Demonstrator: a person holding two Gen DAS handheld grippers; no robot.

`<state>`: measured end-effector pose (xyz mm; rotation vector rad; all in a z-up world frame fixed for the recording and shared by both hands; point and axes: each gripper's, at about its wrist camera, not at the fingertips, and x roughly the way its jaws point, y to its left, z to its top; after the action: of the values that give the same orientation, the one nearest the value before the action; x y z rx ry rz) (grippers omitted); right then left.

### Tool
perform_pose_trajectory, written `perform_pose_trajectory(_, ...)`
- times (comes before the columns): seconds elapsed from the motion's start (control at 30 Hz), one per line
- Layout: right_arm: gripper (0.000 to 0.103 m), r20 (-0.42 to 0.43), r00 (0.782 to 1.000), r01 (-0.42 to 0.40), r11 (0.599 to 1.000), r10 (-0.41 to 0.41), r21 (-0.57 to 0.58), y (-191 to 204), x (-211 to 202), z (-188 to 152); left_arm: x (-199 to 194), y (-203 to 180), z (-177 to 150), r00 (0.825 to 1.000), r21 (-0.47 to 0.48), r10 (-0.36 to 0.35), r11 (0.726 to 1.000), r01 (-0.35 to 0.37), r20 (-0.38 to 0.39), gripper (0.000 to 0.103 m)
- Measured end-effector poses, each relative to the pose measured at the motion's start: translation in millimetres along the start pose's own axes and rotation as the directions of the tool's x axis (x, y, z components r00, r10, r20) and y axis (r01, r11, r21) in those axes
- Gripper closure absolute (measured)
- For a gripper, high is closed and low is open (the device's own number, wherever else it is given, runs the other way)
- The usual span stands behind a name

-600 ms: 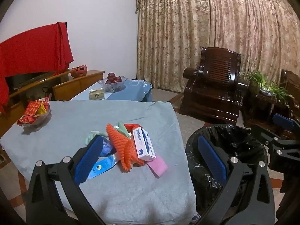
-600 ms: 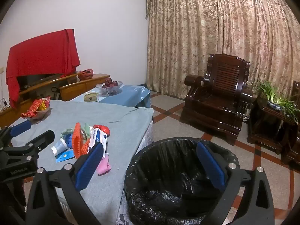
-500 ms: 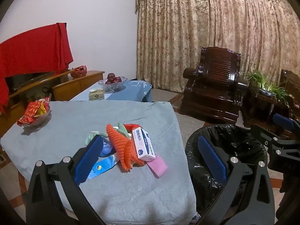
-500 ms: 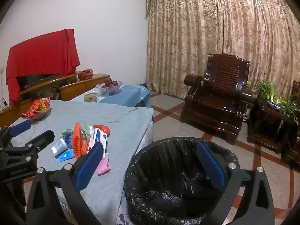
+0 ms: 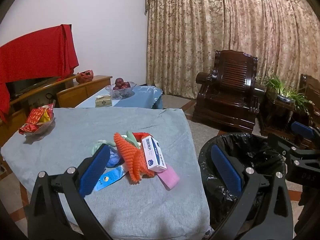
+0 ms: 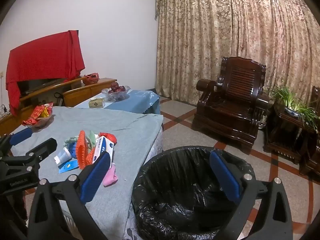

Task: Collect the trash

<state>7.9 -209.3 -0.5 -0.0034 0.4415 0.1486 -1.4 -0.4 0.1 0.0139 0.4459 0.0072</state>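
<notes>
A pile of trash lies on the grey-blue tablecloth (image 5: 100,128): an orange knitted piece (image 5: 133,157), a white and blue box (image 5: 154,153), a pink piece (image 5: 168,176), a blue wrapper (image 5: 109,178) and a red item (image 5: 140,135). The pile also shows in the right wrist view (image 6: 90,150). A black-lined trash bin (image 6: 192,192) stands beside the table's right edge, also in the left wrist view (image 5: 246,160). My left gripper (image 5: 160,170) is open, empty, above the table's near edge before the pile. My right gripper (image 6: 160,174) is open, empty, over the bin.
A glass dish of red snack packets (image 5: 38,119) sits at the table's far left. Behind stand a blue-covered low table with a fruit bowl (image 5: 120,87), a wooden cabinet (image 5: 80,92), a dark wooden armchair (image 5: 230,96) and a potted plant (image 5: 284,92).
</notes>
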Motion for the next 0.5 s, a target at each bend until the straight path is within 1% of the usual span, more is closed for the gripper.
perform_pose_trajectory(0.5,0.006,-0.001,1.0,0.001,1.0,-0.001,-0.002,0.0,0.5,0.4,0.1,-0.9,0.2,1.0,0.002,0.002,1.0,-0.002,0.0,0.005)
